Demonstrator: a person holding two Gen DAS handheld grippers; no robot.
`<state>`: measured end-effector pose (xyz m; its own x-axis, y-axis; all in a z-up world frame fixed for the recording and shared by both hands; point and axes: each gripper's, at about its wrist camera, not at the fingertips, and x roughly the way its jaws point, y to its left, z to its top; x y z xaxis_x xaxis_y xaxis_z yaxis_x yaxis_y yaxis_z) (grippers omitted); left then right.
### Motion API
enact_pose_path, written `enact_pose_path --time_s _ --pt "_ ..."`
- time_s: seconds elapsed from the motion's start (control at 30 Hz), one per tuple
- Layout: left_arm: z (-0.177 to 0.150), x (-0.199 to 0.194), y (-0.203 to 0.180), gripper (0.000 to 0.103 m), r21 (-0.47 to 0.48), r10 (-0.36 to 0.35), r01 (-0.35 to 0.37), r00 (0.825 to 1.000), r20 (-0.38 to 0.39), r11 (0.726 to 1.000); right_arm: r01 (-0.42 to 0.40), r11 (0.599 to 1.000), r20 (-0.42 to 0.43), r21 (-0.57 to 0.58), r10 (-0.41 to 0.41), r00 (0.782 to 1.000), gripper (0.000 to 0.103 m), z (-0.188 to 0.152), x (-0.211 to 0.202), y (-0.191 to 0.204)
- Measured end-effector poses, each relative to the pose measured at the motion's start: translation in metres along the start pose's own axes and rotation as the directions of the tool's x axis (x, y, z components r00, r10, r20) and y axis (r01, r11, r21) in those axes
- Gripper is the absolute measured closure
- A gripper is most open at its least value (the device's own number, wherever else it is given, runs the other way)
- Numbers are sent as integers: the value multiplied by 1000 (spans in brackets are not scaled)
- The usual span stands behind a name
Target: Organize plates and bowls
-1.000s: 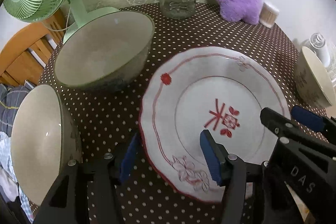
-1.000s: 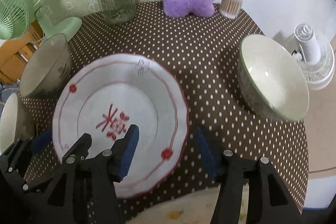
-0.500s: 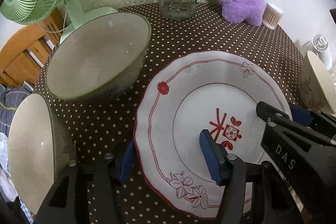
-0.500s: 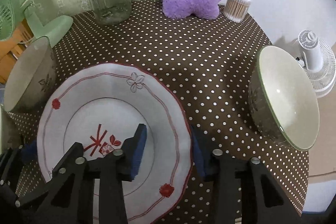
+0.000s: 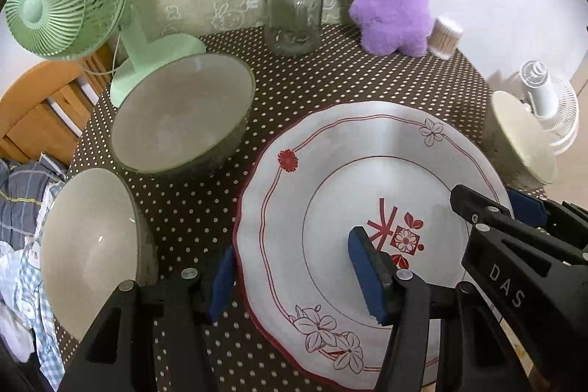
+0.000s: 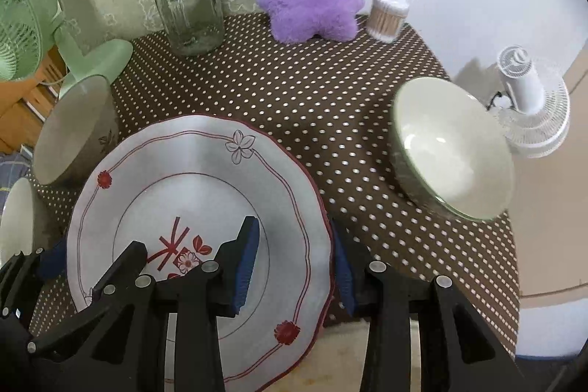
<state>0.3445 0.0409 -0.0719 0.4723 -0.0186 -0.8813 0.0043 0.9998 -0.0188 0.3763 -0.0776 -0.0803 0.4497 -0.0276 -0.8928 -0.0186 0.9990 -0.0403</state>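
Plate [image 5: 367, 193], table [image 6: 294, 98] centre: near rim cut off; each tongs' outer pad hidden beneath rim. Left tongs [image 5: 297, 278] grip its nine-o'clock edge, right tongs [image 6: 294, 267] its three-o'clock edge.

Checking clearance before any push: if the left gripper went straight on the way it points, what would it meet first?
The left gripper already straddles the plate rim, so it would meet that first; depth beyond is unclear.
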Motion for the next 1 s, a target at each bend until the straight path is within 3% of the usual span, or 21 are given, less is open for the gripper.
enact_pose_path --time_s 0.5,1.0 --pt "-38 -58 -33 45 103 -76 71 996 40 992 63 992 42 111 -68 997 61 -57 -75 -37" --pt "-84 -61 -85 45 248 -139 140 990 -21 959 136 960 -42 246 -129 991 61 -126 -85 -79"
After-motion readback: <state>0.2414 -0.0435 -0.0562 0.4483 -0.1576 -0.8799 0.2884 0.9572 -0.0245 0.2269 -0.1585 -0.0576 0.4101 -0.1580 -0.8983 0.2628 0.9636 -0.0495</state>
